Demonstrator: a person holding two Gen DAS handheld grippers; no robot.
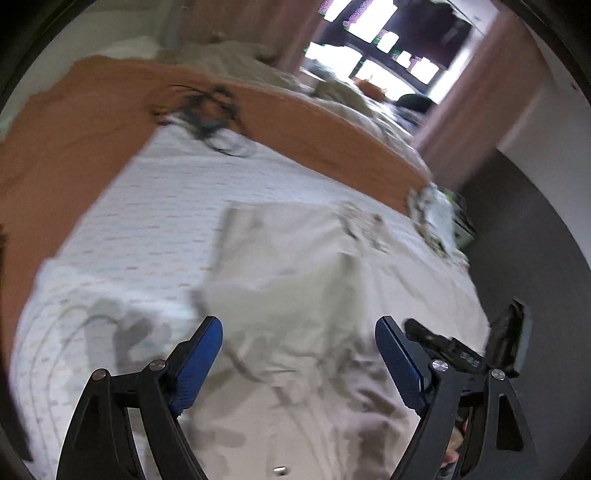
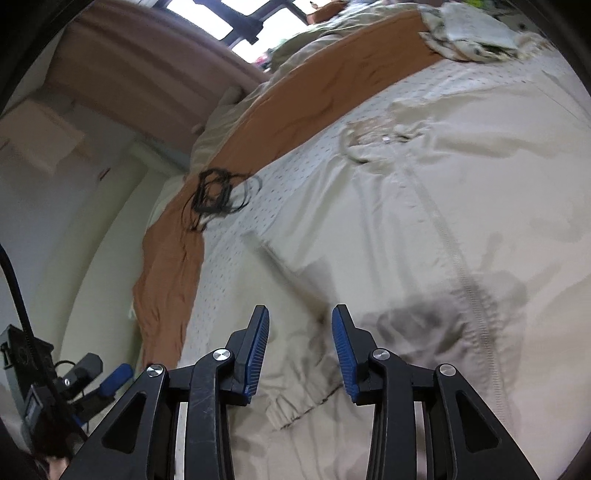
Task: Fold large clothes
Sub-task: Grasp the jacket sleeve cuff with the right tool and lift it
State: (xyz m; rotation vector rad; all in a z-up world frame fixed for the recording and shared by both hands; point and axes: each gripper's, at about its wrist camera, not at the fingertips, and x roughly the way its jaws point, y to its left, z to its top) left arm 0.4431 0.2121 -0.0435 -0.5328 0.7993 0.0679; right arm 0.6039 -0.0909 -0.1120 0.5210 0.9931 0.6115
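Your beige jacket (image 2: 424, 229) lies spread across the dotted sheet (image 1: 155, 206) of the bed, zipper side up, and both claws hang over its near part. Your left gripper (image 1: 299, 350) has its blue pads wide apart, with nothing between them; below the gap you see rumpled jacket cloth and one folded-over panel just ahead of the tips. Your right gripper (image 2: 300, 332) has its jaws partly apart, not clamped on anything; the gathered cuff of a sleeve (image 2: 295, 406) sits under and between the fingers, though you cannot tell whether the pads touch the cloth.

The right wrist view shows you the zipper (image 2: 461, 273) running along the jacket to the collar at the far end, and your other gripper low at the left edge. The left wrist view is blurred; it shows the folded panel's far straight edge and the dark floor (image 1: 524, 240) beside the bed, with the other gripper at its lower right.

An orange blanket (image 1: 92, 110) crosses the bed beyond the sheet, and a tangle of black cable (image 2: 218, 195) lies at its edge, well apart from the jacket. A patterned folded cloth (image 2: 472, 33) rests near the bed's far corner. Nothing lies between either claw and the jacket.
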